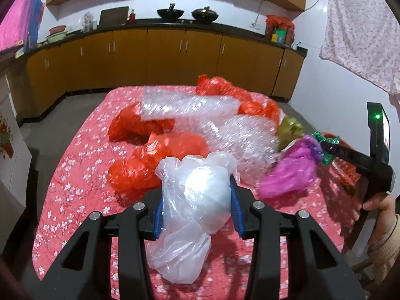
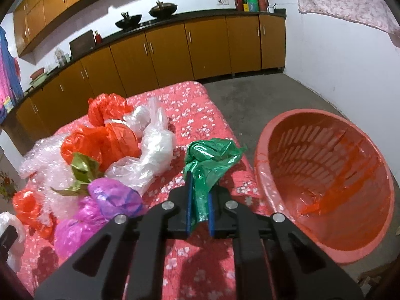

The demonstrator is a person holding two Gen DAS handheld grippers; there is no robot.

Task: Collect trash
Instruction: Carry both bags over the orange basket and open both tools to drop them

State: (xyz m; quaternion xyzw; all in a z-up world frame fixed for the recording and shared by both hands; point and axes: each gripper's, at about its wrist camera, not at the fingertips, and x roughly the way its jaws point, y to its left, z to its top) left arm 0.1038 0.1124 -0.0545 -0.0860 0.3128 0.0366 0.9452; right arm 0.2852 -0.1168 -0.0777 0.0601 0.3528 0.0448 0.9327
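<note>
Left-wrist view. The left gripper [image 1: 197,205] is clamped on a white plastic bag [image 1: 195,200]; both blue pads [image 1: 236,207] press into the bag's sides, and its loose tail hangs below the jaws. The bag is held above the near edge of a table covered with a red flowered cloth [image 1: 75,187]. Farther back on the cloth lie crumpled orange-red bags [image 1: 155,160], sheets of bubble wrap [image 1: 225,130], an olive-gold wrapper [image 1: 290,127] and a magenta bag [image 1: 290,170], the last near the right edge. At that edge the right gripper enters from the side (its tips blurred here), and a hand [image 1: 380,202] grips its handle.

Right-wrist view. The right gripper [image 2: 200,210] is closed tight on a green foil wrapper [image 2: 210,160]; the wrapper's twisted neck is pinched between the blue pads and its crumpled body fans out above them. The wrapper sits over the right edge of the cloth, close to the table's far right corner. Just beyond that edge, off the table, stands a red slotted basket [image 2: 275,135], tilted with its mouth toward the camera; a thin red liner lies inside it. Clear plastic bags [image 2: 155,150] lie beside the wrapper toward the middle of the cloth.

Background. Brown cabinets [image 2: 205,50] run under a dark counter.
</note>
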